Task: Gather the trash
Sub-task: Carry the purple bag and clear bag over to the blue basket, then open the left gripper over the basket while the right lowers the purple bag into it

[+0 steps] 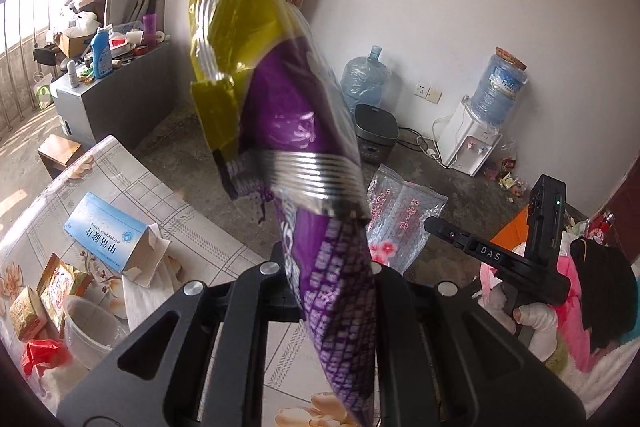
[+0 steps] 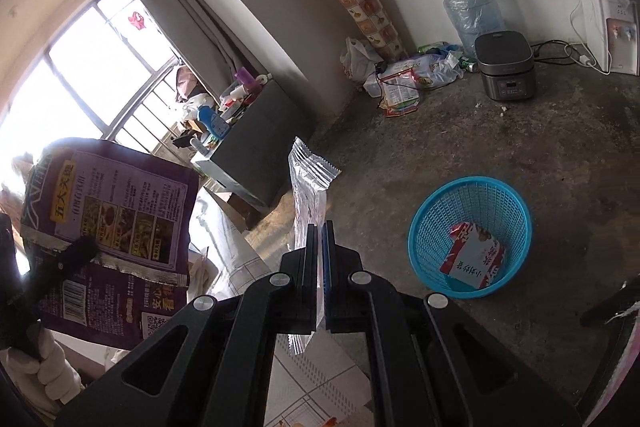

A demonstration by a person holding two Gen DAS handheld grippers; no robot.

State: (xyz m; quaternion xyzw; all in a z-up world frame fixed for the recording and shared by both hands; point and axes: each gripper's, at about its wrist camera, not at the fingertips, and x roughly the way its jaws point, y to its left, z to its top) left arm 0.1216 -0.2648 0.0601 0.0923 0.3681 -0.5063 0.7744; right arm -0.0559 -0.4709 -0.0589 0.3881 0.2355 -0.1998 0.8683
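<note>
My left gripper [image 1: 332, 267] is shut on a purple and yellow snack bag [image 1: 288, 115], which stands up between the fingers and hides much of the room. From the right wrist view the same bag [image 2: 116, 211] hangs at the left, its printed back showing. My right gripper [image 2: 320, 231] is shut on a clear plastic wrapper [image 2: 308, 187] that sticks up past the fingertips. That wrapper [image 1: 400, 219] also shows beside the bag, with the right gripper [image 1: 432, 223] behind it. A blue mesh basket [image 2: 472, 231] stands on the floor to the right, holding a red and white box [image 2: 476, 259].
A table with a patterned cloth [image 1: 132, 183] lies below, bearing a blue box [image 1: 108, 231], snack packets [image 1: 60, 283] and a bowl [image 1: 88, 331]. A rice cooker [image 2: 504, 67], water jugs, a dispenser and a grey cabinet [image 2: 256, 147] line the walls. The concrete floor around the basket is bare.
</note>
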